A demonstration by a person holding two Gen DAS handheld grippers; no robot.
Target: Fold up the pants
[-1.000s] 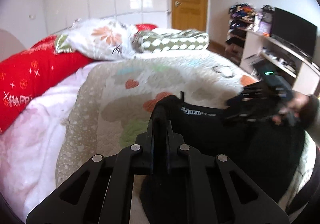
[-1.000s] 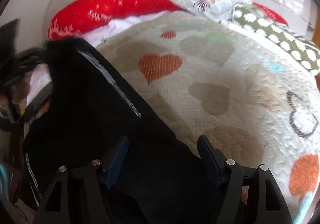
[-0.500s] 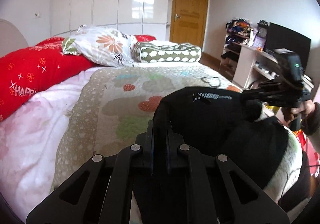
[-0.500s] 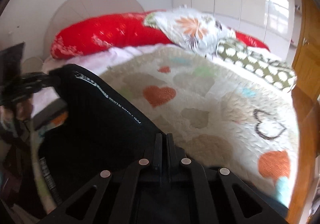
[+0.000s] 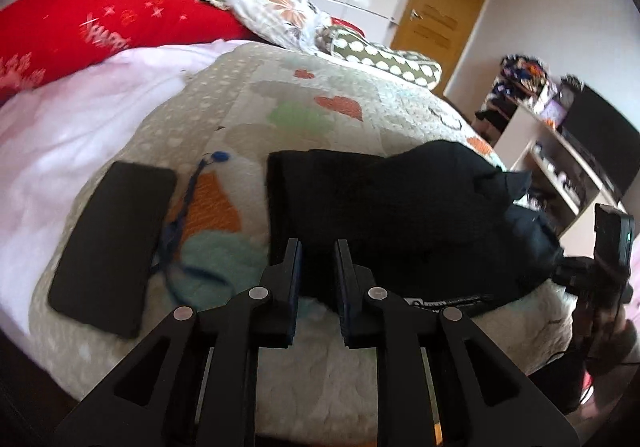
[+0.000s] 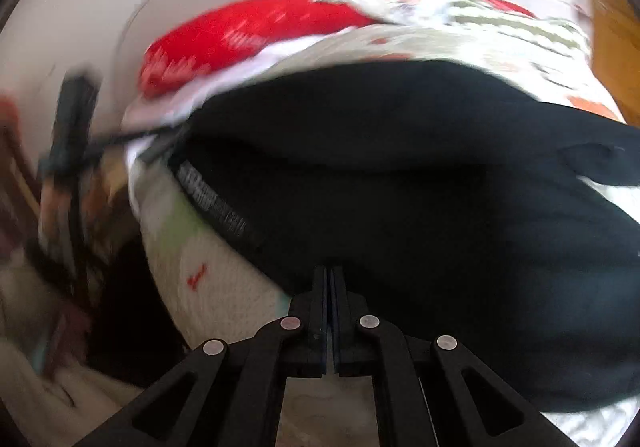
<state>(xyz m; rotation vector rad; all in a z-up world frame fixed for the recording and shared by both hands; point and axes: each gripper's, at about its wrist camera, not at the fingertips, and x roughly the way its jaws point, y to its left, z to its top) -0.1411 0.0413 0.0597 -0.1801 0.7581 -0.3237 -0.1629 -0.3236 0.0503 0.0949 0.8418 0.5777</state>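
Left wrist view: black pants, folded in a heap on the quilt's near right part, long axis running left to right. Left gripper, just before their near left edge, jaws opening, nothing visibly pinched. Right gripper, at the right end, clamped shut on the fabric. Phone lay left.

Black pants, soft knit, lying doubled over in a rumpled heap on the quilted heart-print bed cover near its front edge. Waistband with pale lettering along the near side; a loose flap poking up at the right.
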